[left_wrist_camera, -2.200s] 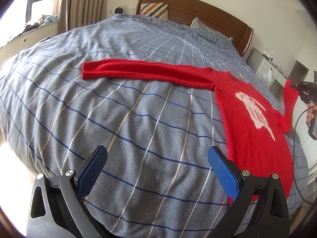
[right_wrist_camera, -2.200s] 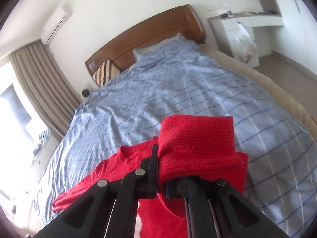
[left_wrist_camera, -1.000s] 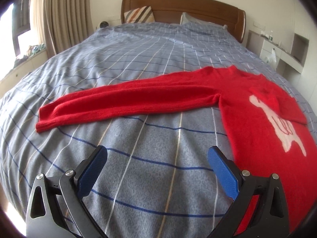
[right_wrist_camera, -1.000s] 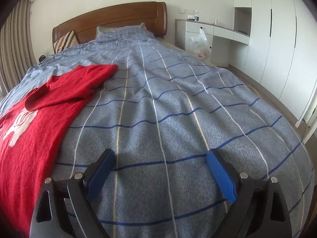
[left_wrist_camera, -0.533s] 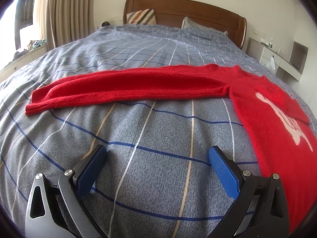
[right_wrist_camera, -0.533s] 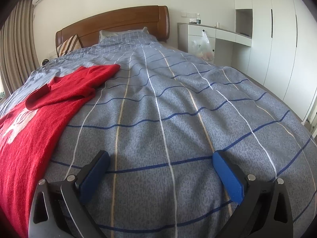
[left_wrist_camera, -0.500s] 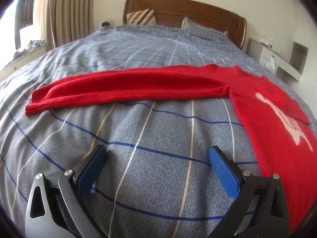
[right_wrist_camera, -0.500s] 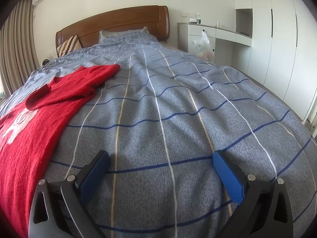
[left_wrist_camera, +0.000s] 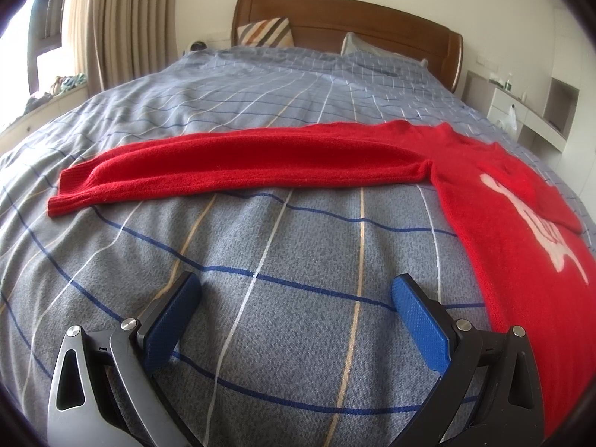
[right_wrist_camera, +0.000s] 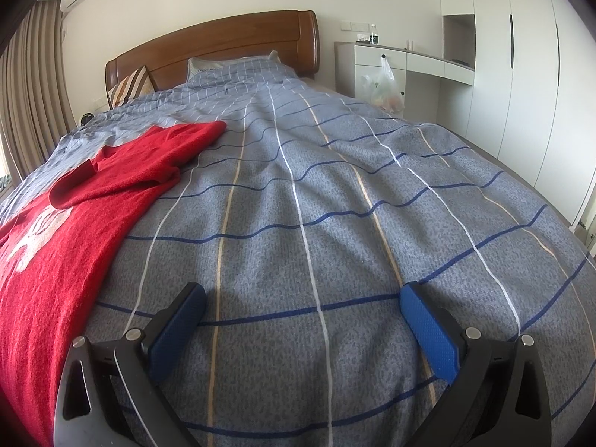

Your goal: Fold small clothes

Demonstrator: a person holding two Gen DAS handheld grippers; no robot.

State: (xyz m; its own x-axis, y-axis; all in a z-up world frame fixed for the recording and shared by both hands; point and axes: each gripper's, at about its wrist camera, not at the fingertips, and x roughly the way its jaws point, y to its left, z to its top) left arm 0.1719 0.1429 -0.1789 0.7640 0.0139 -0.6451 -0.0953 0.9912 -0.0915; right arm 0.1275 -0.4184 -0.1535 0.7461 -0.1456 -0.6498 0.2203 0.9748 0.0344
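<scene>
A red knit sweater (left_wrist_camera: 514,223) with a white print lies flat on the bed. Its one sleeve (left_wrist_camera: 231,164) stretches out to the left. The other sleeve (right_wrist_camera: 123,175) is folded over the body, which also shows in the right wrist view (right_wrist_camera: 56,260). My left gripper (left_wrist_camera: 294,298) is open and empty, low over the blanket, in front of the stretched sleeve. My right gripper (right_wrist_camera: 303,307) is open and empty, low over bare blanket to the right of the sweater.
The bed has a blue-grey checked blanket (right_wrist_camera: 335,193), a wooden headboard (left_wrist_camera: 354,15) and pillows (left_wrist_camera: 266,31). Curtains (left_wrist_camera: 123,22) and a windowsill stand left. A white desk (right_wrist_camera: 409,63) with a hanging plastic bag (right_wrist_camera: 383,85) and wardrobes (right_wrist_camera: 529,74) stand right.
My right gripper let go of the sleeve, which now lies folded over the sweater body, and moved right over bare blanket. My left gripper moved lower and closer to the stretched sleeve.
</scene>
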